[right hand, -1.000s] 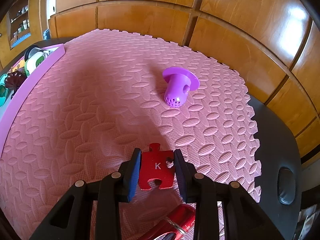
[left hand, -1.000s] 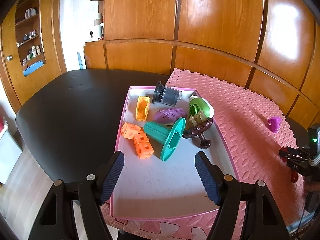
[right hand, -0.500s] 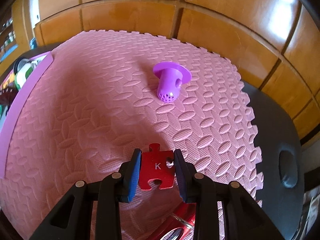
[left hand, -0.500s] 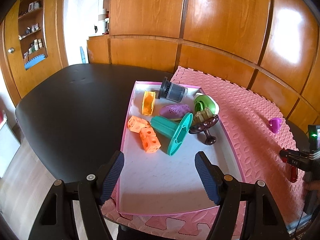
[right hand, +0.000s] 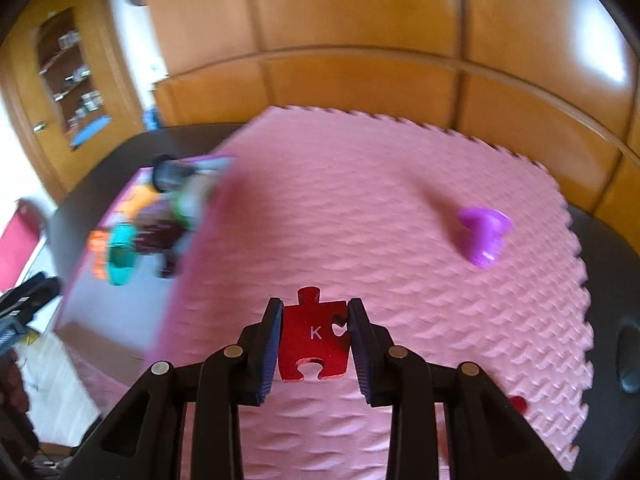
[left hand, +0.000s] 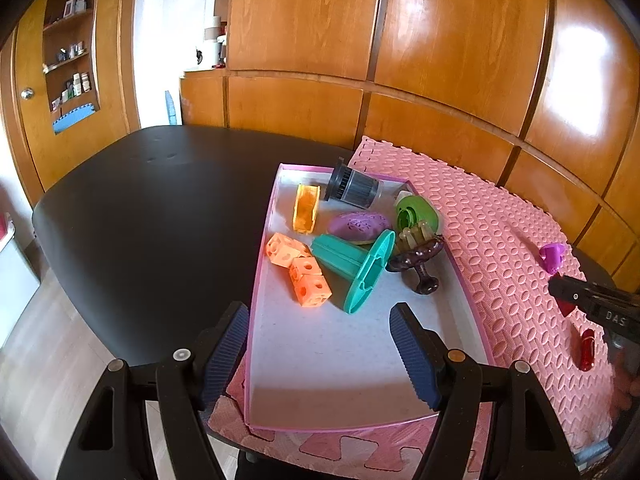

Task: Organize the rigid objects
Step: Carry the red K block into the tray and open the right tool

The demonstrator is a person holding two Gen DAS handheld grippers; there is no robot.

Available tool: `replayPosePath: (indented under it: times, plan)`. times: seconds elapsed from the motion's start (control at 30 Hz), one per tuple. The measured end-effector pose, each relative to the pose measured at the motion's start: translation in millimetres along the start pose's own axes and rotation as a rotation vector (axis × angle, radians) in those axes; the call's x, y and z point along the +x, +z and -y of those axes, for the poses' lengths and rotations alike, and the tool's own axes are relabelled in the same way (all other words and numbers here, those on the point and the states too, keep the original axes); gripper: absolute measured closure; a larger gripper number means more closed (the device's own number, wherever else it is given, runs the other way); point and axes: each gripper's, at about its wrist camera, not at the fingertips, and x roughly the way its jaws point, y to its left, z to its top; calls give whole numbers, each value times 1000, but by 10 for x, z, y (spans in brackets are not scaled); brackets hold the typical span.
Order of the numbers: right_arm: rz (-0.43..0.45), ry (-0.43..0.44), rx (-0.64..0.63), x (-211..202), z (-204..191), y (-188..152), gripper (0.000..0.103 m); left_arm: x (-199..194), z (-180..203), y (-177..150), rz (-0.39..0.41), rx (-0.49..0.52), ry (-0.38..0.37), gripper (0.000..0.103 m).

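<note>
My right gripper [right hand: 316, 340] is shut on a red puzzle piece [right hand: 312, 340] marked K and holds it above the pink foam mat [right hand: 360, 220]. A purple strainer plug [right hand: 482, 236] lies on the mat to the right. My left gripper [left hand: 320, 348] is open and empty over the near end of the pink-rimmed tray [left hand: 304, 376]. The tray holds orange cubes [left hand: 300, 268], a teal spool [left hand: 356, 268], a purple oval [left hand: 360, 226], a green ring [left hand: 416, 212], a dark cylinder [left hand: 352, 188] and a brown stemmed dish [left hand: 420, 264]. The right gripper [left hand: 592, 300] shows at the left view's right edge.
A small red object [left hand: 587, 350] lies on the mat near the right gripper. The mat and tray sit on a black table [left hand: 152, 208]. Wooden wall panels stand behind. A shelf niche is in the wall at the left.
My right gripper has lifted and swung left with the puzzle piece; the tray now shows in its view, blurred. The left gripper has pulled back and risen slightly.
</note>
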Motion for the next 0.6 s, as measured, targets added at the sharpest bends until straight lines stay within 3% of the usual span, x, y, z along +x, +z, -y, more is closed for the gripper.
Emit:
replayPosePath:
  times: [0.3,0.6]
  plan:
    - [15,120,-104,50,-721,84,71,-17,-74,-32,1,-13,5,29]
    - [-5,149,-206,229,-1144,122,71,-30,-206,-29,7,-48,23,30]
